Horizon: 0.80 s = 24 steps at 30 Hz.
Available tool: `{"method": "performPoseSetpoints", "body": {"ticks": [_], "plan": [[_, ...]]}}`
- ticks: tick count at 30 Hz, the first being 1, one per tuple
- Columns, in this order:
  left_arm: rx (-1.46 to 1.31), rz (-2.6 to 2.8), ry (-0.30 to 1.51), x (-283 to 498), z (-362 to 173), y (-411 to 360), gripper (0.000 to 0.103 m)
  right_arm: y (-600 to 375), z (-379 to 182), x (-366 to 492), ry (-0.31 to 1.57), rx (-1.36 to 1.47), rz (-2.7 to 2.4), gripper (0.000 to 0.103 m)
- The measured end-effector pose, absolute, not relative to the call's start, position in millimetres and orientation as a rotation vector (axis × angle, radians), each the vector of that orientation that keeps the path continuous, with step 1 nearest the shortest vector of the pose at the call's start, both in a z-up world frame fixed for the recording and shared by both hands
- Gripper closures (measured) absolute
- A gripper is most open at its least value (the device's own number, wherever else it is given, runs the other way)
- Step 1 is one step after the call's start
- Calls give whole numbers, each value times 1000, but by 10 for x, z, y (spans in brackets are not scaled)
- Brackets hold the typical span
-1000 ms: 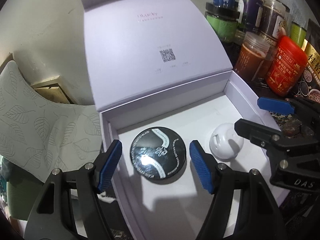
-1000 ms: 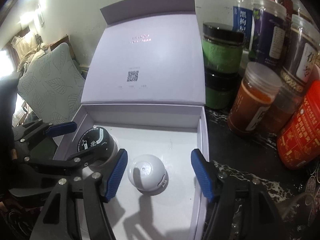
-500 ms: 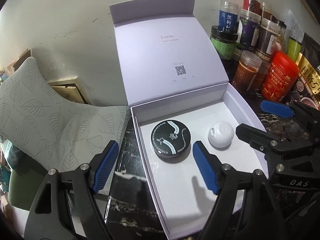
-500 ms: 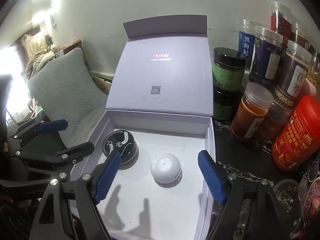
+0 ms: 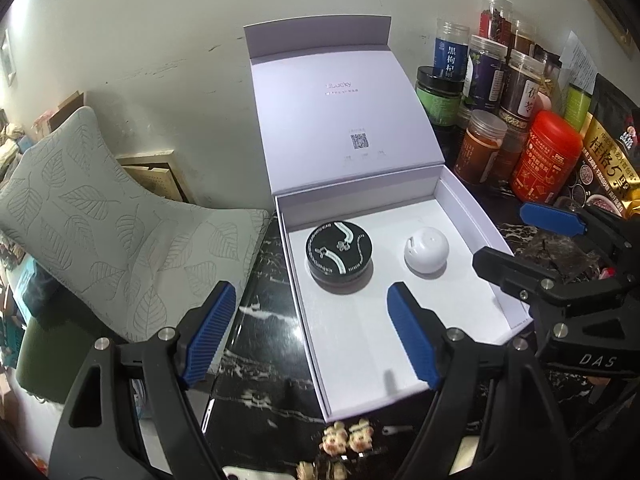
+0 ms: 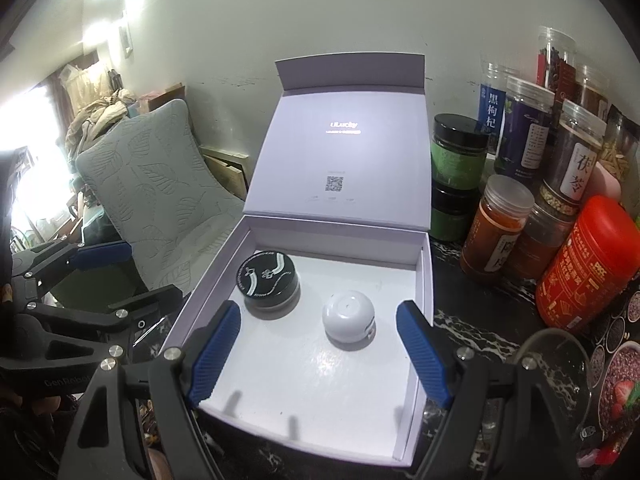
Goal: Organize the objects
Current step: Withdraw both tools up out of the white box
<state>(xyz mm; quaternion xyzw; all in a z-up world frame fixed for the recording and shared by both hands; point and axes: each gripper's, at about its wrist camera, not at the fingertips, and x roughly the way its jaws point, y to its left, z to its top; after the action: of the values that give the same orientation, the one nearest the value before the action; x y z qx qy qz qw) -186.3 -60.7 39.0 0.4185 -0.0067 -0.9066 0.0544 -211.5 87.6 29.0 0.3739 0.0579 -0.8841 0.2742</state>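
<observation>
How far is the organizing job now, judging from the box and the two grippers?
Done: the black round tin and the white round item sit side by side, apart, inside the open box. In hand: nothing; the left gripper and the right gripper are empty, their jaws having just been opening. Left: the lid stands up, not yet closed, and small figurines lie outside the box.
</observation>
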Motion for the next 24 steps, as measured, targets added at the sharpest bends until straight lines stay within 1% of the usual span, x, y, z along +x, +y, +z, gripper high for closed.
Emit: {"method": "performPoseSetpoints", "body": {"ticks": [24], "plan": [[1270,-2719,27,-1028,365,-410,25,1025,220,-1385,243,1002,-2295,21]]}}
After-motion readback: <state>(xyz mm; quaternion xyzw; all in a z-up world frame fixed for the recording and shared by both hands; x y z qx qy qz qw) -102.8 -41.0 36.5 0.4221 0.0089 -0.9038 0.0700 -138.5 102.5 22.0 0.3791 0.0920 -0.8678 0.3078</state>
